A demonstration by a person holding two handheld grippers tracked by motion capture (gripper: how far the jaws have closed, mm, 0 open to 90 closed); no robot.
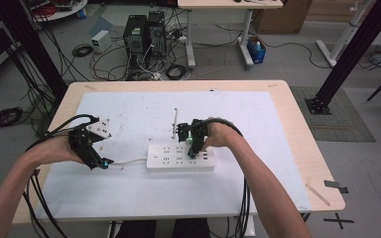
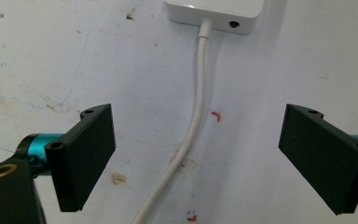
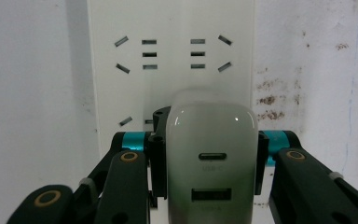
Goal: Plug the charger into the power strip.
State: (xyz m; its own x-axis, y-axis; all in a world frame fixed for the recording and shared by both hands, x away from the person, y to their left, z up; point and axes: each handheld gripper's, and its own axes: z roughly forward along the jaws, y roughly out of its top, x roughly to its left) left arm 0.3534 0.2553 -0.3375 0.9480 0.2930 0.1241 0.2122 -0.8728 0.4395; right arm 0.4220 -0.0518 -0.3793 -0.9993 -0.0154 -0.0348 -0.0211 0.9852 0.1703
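A white power strip (image 1: 179, 157) lies on the white mat in the middle of the table, its sockets (image 3: 170, 53) facing up. My right gripper (image 1: 194, 148) points down over the strip's right part and is shut on a white USB charger (image 3: 209, 163), whose two ports face the camera. The charger stands on the strip; its prongs are hidden. My left gripper (image 1: 104, 163) hovers just left of the strip, open, with the strip's white cable (image 2: 193, 126) running on the mat between its wide-apart jaws, untouched. The strip's end (image 2: 214, 14) lies ahead of it.
A thin white stick (image 1: 174, 123) lies behind the strip. A white mat (image 1: 129, 188) covers most of the wooden table (image 1: 307, 144). A wooden stick (image 1: 317, 193) rests near the front right corner. Computers and cables sit on the floor beyond the far edge.
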